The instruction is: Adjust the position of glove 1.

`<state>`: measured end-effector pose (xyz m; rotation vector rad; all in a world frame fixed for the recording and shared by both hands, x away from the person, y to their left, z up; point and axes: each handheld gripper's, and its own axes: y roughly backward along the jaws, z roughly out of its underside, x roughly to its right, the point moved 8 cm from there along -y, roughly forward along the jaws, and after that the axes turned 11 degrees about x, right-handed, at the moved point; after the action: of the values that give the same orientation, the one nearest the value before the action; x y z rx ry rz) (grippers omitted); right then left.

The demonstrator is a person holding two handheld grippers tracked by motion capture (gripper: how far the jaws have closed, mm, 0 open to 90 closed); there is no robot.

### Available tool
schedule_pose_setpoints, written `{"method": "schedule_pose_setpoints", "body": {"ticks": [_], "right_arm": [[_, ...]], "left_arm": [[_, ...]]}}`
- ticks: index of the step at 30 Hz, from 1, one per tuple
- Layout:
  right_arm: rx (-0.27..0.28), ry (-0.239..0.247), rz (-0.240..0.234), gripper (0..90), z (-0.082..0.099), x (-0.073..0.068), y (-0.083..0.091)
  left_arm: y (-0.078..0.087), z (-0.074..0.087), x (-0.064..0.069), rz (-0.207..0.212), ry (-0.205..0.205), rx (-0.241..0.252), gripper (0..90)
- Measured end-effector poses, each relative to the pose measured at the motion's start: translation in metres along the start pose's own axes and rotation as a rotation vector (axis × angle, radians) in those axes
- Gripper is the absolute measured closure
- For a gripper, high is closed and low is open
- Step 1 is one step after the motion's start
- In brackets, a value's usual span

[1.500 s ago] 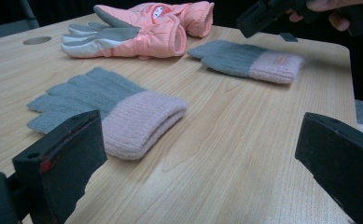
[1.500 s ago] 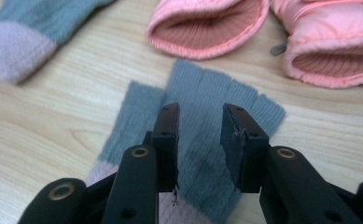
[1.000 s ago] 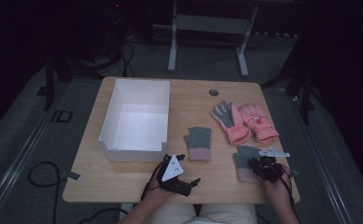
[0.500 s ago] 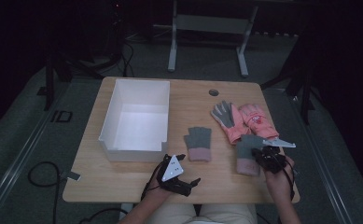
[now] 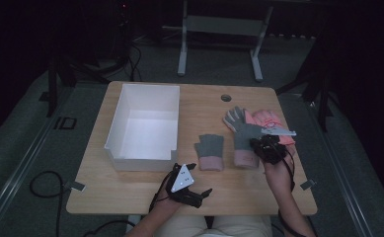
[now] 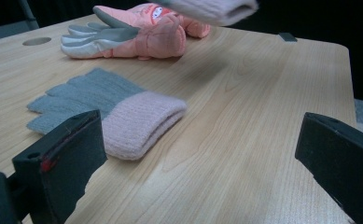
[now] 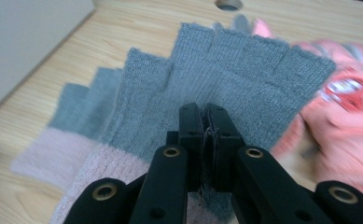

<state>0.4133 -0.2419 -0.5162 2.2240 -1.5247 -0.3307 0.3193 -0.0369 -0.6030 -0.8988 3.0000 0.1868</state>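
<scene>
Right gripper view: my right gripper (image 7: 206,122) has its fingers clamped on a grey knit glove with a pink cuff (image 7: 226,70), pinched near the cuff, glove lifted off the table (image 5: 214,106). Its mate, the second grey glove (image 5: 210,151), lies flat mid-table, just right of the white box (image 5: 142,128). A padded pink pair (image 5: 271,123) sits at the right side. Left gripper (image 5: 189,190) rests near the front edge, fingers wide apart, holding nothing. Step looks like carry, probably toward the box. Next move: swing left over the box wall with enough height that the dangling fingers clear the rim, then release.
</scene>
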Motion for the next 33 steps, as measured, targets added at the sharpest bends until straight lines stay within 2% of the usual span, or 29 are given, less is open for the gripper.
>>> {"method": "schedule_pose_setpoints", "body": {"ticks": [2, 4, 5, 6, 7, 9, 14, 15, 19, 33], "right_arm": [[-0.001, 0.015, -0.025, 86.0, -0.007, -0.014, -0.01], [-0.002, 0.018, -0.043, 86.1, -0.011, -0.023, -0.017], [-0.002, 0.018, -0.043, 86.1, -0.011, -0.023, -0.017], [-0.009, 0.015, -0.061, 86.0, -0.012, -0.034, -0.023], [-0.009, 0.015, -0.061, 86.0, -0.012, -0.034, -0.023], [-0.018, 0.025, -0.077, 86.0, -0.014, -0.047, -0.03], [-0.032, 0.037, -0.1, 86.0, -0.015, -0.067, -0.043], [-0.032, 0.037, -0.1, 86.0, -0.015, -0.067, -0.043], [-0.056, 0.039, -0.135, 86.0, -0.01, -0.083, -0.055], [-0.139, 0.045, -0.157, 85.8, 0.019, -0.093, -0.082]], "left_arm": [[0.0, 0.0, 0.0, 0.001, 0.001, -0.002, 1.2], [0.0, 0.0, 0.0, 0.002, 0.0, 0.002, 1.2], [0.0, 0.0, 0.0, 0.004, 0.0, 0.004, 1.2], [0.0, 0.0, 0.0, 0.004, 0.002, 0.003, 1.2], [0.0, 0.0, 0.0, 0.005, 0.003, 0.002, 1.2], [0.0, 0.0, 0.0, 0.005, 0.001, 0.004, 1.2], [0.0, 0.0, 0.0, 0.005, 0.0, -0.001, 1.2], [0.0, 0.0, 0.0, 0.005, 0.001, 0.002, 1.2], [0.0, 0.0, 0.0, 0.006, 0.001, 0.001, 1.2], [0.0, 0.0, 0.0, 0.008, 0.0, 0.001, 1.2]]}}
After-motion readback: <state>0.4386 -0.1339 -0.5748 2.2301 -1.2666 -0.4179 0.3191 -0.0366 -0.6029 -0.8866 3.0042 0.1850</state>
